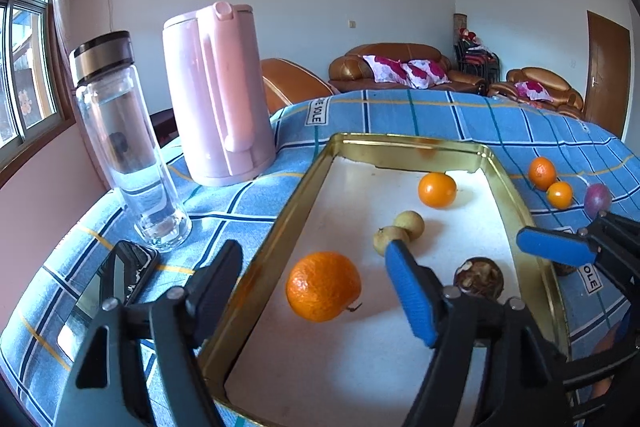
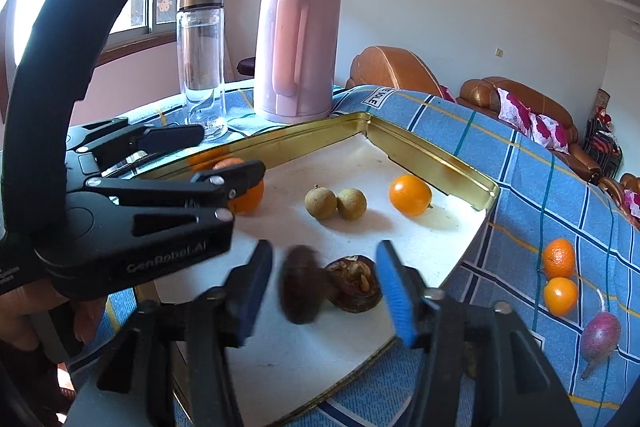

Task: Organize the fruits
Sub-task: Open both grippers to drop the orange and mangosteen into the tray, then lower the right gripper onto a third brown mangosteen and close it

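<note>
A gold-rimmed tray (image 1: 304, 183) (image 2: 436, 163) on the blue checked cloth holds a large orange (image 1: 323, 286), a smaller orange (image 1: 437, 190) (image 2: 410, 195), two green-brown fruits (image 1: 400, 231) (image 2: 335, 203) and a brown broken fruit (image 1: 478, 278) (image 2: 354, 285). My left gripper (image 1: 316, 283) (image 2: 224, 159) is open around the large orange. My right gripper (image 2: 324, 291) is open above the tray; a blurred dark brown fruit (image 2: 301, 285) is between its fingers, not gripped. Two small oranges (image 1: 549, 182) (image 2: 559, 277) and a purple fruit (image 1: 597, 199) (image 2: 600, 333) lie on the cloth right of the tray.
A pink kettle (image 1: 218, 95) (image 2: 298, 51) and a glass bottle (image 1: 124, 143) (image 2: 202, 63) stand left of the tray. A phone (image 1: 116, 287) lies near the table's left edge. Brown sofas (image 1: 396, 67) are behind.
</note>
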`<state>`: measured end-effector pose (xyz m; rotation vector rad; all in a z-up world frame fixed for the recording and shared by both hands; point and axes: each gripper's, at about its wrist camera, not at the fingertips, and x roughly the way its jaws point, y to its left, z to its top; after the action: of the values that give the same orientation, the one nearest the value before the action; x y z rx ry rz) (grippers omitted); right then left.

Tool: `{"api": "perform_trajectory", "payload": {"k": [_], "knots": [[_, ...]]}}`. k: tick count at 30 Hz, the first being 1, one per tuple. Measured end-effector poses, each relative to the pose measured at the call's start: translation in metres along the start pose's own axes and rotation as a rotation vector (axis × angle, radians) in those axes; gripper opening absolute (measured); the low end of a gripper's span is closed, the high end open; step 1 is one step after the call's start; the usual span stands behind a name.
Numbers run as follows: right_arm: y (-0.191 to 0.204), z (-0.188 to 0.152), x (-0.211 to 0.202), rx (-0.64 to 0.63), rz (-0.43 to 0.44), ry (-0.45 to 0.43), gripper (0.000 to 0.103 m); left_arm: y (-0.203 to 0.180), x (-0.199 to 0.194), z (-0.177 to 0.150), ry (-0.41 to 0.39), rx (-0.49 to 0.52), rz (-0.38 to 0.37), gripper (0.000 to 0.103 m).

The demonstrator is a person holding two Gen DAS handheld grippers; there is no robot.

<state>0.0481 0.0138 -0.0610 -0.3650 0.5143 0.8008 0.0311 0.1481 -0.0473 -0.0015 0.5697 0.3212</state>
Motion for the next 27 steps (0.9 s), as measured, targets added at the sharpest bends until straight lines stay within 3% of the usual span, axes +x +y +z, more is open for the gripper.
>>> {"api": "perform_trajectory", "payload": {"k": [3,7,11,14,18,25,26,27], "knots": [[-0.008,-0.007,-0.014,-0.010,-0.040,-0.010,0.066,0.000,-0.008,0.003,-0.024,-0.016,-0.027,0.080],[-0.044,-0.020,-0.037,0.060,-0.080,-0.017,0.066,-0.004,-0.017,0.006,-0.062,-0.048,-0.052,0.097],[-0.084,-0.032,-0.048,0.113,-0.176,0.011,0.066,-0.017,-0.020,0.007,-0.072,-0.052,-0.091,0.098],[-0.104,-0.038,-0.049,0.156,-0.201,0.033,0.066,-0.026,-0.021,0.006,-0.072,-0.041,-0.104,0.100],[-0.110,-0.039,-0.038,0.159,-0.197,0.065,0.066,-0.034,-0.021,0.006,-0.069,-0.030,-0.112,0.100],[-0.101,-0.042,-0.005,0.146,-0.107,0.198,0.065,-0.037,-0.023,0.007,-0.072,-0.032,-0.125,0.101],[-0.102,-0.043,0.001,0.156,-0.086,0.231,0.064,-0.039,-0.023,0.008,-0.072,-0.030,-0.126,0.101],[-0.103,-0.044,0.005,0.163,-0.069,0.251,0.050,-0.041,-0.024,0.008,-0.072,-0.027,-0.129,0.101]]}}
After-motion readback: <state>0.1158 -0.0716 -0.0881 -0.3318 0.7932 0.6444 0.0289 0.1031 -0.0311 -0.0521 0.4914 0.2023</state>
